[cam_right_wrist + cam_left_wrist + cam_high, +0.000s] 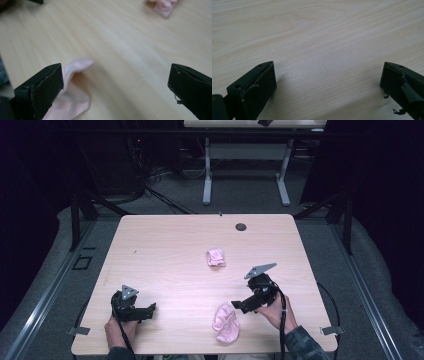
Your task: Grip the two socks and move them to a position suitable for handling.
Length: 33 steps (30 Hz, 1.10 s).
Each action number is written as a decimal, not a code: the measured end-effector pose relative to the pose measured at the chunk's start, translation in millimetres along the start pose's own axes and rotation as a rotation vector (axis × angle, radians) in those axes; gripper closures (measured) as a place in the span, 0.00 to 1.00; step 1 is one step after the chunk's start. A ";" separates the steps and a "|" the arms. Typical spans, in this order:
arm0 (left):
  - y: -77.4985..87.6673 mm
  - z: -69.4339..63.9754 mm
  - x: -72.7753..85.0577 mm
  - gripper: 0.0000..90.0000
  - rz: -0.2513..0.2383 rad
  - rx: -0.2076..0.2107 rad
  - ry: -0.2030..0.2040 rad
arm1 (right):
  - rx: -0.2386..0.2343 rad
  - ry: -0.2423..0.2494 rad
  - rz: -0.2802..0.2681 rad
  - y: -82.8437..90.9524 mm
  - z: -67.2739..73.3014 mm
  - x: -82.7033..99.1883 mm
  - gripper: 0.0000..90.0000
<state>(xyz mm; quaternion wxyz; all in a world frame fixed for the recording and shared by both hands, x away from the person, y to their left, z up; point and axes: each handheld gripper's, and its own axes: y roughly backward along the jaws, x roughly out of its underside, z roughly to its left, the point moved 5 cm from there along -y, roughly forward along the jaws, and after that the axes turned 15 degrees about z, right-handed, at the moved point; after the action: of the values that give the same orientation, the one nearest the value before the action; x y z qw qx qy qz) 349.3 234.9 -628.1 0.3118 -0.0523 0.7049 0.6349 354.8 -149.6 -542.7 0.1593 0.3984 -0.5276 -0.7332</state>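
Note:
Two pink socks lie on the wooden table (170,250). One is folded into a small bundle (216,257) near the middle, also at the top edge of the right gripper view (163,6). The other lies loose and crumpled (226,322) by the front edge; its toe end (75,82) shows beside my right gripper's left jaw. My right gripper (239,306) stands open just right of that loose sock, nothing between its jaws (115,87). My left gripper (148,310) rests open at the front left over bare wood (328,82).
A round cable hole (241,226) sits near the table's far edge. Another table's white legs (207,175) stand beyond, with cables on the grey carpet. Black stands flank the table on both sides.

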 end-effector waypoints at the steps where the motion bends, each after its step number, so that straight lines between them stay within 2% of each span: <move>1: 0.0 0.0 0.0 0.00 0.000 0.000 0.000 | 0.005 0.008 0.001 -0.1 -3.8 -6.5 0.00; 9: 0.0 0.0 0.0 0.00 0.000 0.000 0.000 | 0.043 0.033 0.015 -14.1 -27.3 -62.6 0.00; 13: 0.0 0.0 0.0 0.01 0.000 0.000 -0.001 | 0.052 0.016 0.025 -29.1 -41.4 -86.9 0.00; 18: 0.0 0.1 -0.1 0.01 0.000 0.001 -0.002 | 0.089 0.013 0.024 -50.1 -59.5 -112.7 0.07; 22: -0.2 0.1 -0.2 0.01 -0.001 0.002 -0.004 | 0.098 0.000 0.016 -64.4 -70.0 -130.9 0.15; 25: -0.1 0.1 -0.2 0.01 0.000 0.002 -0.004 | 0.114 0.003 0.031 -76.0 -75.2 -141.6 0.17; 26: -0.1 0.1 -0.2 0.01 0.000 0.001 -0.003 | 0.098 -0.024 0.046 -84.2 -76.4 -145.3 0.19; 28: -0.1 0.1 -0.2 0.01 0.000 0.001 -0.003 | 0.103 -0.030 0.078 -94.1 -81.2 -148.9 0.24; 30: -0.1 0.1 -0.2 0.01 0.000 0.001 -0.004 | 0.094 -0.061 0.079 -103.5 -83.6 -151.5 0.29; 31: -0.1 0.1 -0.2 0.01 0.000 0.002 -0.004 | 0.110 -0.061 0.098 -107.0 -85.6 -151.4 0.34; 32: -0.1 0.1 -0.2 0.01 0.000 0.002 -0.004 | 0.106 -0.083 0.071 -111.7 -85.4 -152.0 0.37; 33: 0.0 0.1 -0.2 0.01 0.000 0.002 -0.004 | 0.109 -0.066 0.115 -111.6 -87.3 -150.5 0.40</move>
<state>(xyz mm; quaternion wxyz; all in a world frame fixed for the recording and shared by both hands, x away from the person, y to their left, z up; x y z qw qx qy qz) 349.5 234.9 -628.0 0.3134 -0.0507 0.7048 0.6344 536.4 -63.8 -591.6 0.1618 0.3509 -0.5937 -0.7058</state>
